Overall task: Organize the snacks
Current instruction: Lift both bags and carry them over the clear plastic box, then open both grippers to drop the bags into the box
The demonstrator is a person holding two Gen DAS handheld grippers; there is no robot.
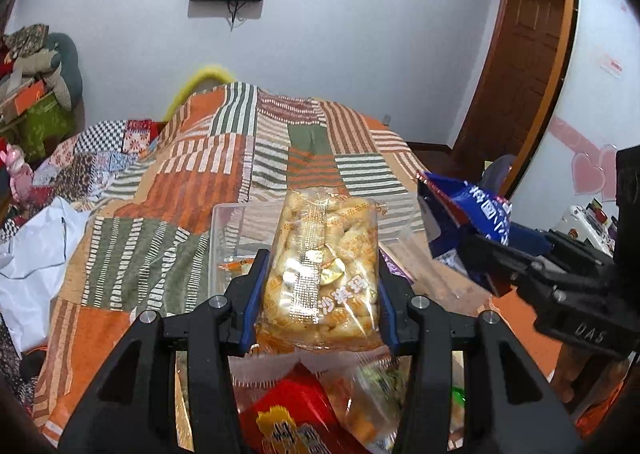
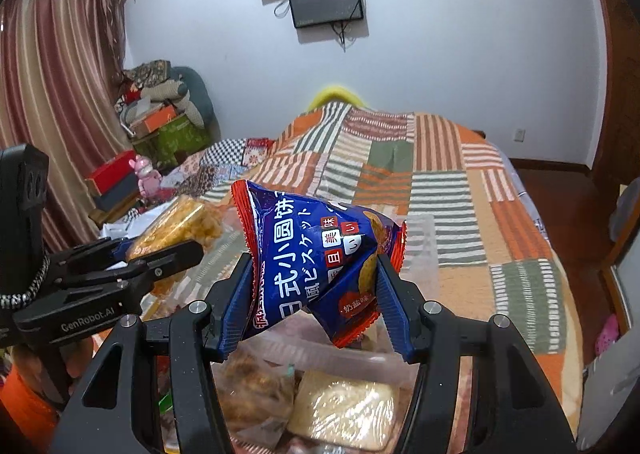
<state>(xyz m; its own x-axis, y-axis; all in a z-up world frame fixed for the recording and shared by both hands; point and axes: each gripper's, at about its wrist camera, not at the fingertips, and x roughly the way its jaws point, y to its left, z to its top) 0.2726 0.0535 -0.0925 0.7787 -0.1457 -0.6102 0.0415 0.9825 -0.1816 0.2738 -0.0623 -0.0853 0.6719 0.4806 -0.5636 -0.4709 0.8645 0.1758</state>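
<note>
My left gripper (image 1: 320, 286) is shut on a clear pack of golden fried snack (image 1: 324, 266) and holds it up over a clear plastic bin (image 1: 228, 230). My right gripper (image 2: 316, 290) is shut on a blue biscuit bag (image 2: 316, 254) with white and red lettering, held in the air. In the left wrist view the blue bag (image 1: 468, 218) and right gripper (image 1: 496, 258) are at the right. In the right wrist view the golden pack (image 2: 180, 230) and left gripper (image 2: 168, 250) are at the left. Below lie a red packet (image 1: 288, 414) and wrapped pastries (image 2: 344, 414).
A patchwork orange, green and white bedspread (image 1: 248, 158) covers the bed behind the bin. A white plastic bag (image 1: 32, 254) lies at the left. Boxes and clutter (image 2: 156, 122) pile by the curtain. A wooden door (image 1: 520, 54) stands at the right.
</note>
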